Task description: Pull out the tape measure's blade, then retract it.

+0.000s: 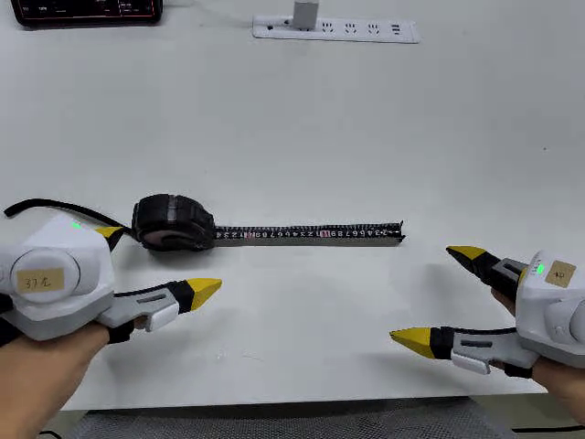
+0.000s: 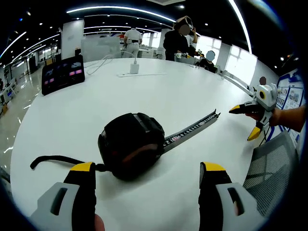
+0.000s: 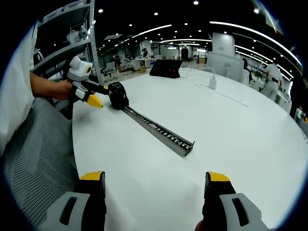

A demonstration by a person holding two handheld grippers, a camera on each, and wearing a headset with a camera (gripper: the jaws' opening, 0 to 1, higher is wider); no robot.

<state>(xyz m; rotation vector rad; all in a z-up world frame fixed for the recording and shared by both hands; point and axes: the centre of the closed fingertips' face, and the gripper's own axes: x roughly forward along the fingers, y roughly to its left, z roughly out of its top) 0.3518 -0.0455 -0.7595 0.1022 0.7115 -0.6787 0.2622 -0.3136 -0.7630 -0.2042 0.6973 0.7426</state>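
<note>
Black tape measure (image 1: 174, 222) with a rounded case lies on the white table (image 1: 320, 119), left of the centre in the head view. Its dark blade (image 1: 311, 234) is pulled out and lies flat toward the right, ending near the middle of the frame. Our left gripper (image 1: 163, 260) with yellow tips is at the lower left, its jaws apart on both sides of the case; we cannot tell if they touch it. Our right gripper (image 1: 429, 294) is at the lower right, jaws apart and holding nothing, near the blade's end but not touching it.

The tape measure (image 1: 172, 222) lies on the table (image 1: 366, 128) before the left gripper (image 1: 160, 261), blade (image 1: 311, 234) running rightward (toward the right gripper (image 1: 437, 294)).
</note>
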